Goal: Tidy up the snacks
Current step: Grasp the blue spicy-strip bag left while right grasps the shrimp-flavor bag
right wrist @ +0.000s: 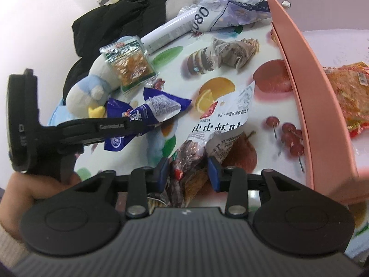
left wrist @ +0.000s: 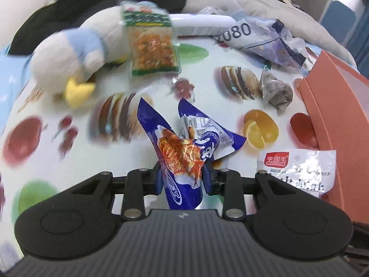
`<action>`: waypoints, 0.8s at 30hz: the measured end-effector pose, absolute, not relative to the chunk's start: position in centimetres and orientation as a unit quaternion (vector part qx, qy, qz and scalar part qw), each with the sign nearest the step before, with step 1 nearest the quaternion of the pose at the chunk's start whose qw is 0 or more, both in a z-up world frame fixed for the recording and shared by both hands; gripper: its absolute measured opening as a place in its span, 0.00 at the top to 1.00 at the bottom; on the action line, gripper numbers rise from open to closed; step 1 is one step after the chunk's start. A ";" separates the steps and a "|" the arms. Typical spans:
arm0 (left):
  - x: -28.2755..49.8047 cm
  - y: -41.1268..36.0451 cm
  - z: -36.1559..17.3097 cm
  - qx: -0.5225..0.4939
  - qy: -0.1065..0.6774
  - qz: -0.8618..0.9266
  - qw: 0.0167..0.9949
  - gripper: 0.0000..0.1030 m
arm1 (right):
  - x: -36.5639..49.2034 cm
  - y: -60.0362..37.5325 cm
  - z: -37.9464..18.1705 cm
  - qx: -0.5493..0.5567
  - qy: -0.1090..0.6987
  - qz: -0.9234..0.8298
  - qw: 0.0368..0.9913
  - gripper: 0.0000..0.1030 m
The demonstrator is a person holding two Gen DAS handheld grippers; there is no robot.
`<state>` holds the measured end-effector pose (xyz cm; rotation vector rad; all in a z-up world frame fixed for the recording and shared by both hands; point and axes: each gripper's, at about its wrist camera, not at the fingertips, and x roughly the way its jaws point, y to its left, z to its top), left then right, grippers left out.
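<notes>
My left gripper (left wrist: pixel 183 175) is shut on a crumpled blue and white snack packet (left wrist: pixel 184 143) and holds it over the fruit-print tablecloth (left wrist: pixel 207 78). The same packet shows in the right wrist view (right wrist: pixel 147 113), with the left gripper (right wrist: pixel 147 129) seen from the side. My right gripper (right wrist: pixel 188 173) is shut on the lower end of a white snack bag with red label (right wrist: pixel 221 124); the bag also shows in the left wrist view (left wrist: pixel 297 168). A pink tray (right wrist: pixel 297 53) at the right holds an orange snack pack (right wrist: pixel 348 97).
A green and orange snack pack (left wrist: pixel 151 43) leans on a plush toy (left wrist: pixel 71 55). A small grey packet (left wrist: pixel 274 87), a crumpled plastic bag (left wrist: pixel 272 43) and a white tube (right wrist: pixel 170 30) lie further back. Black clothing (right wrist: pixel 120 16) lies behind. The tray also shows in the left wrist view (left wrist: pixel 336 106).
</notes>
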<state>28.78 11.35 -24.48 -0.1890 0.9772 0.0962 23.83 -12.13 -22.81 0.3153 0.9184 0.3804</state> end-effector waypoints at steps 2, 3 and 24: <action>27.3 11.6 -24.3 -0.119 0.471 0.063 0.872 0.64 | 23.0 -12.2 -22.7 0.144 0.441 0.186 0.866 0.63; 26.6 11.6 -24.2 -0.134 0.473 0.065 0.869 0.64 | 22.7 -12.2 -22.7 0.142 0.443 0.190 0.865 0.63; 19.6 9.4 -23.0 -0.115 0.493 0.020 0.862 0.20 | 18.2 -14.6 -22.5 0.116 0.451 0.157 0.871 0.56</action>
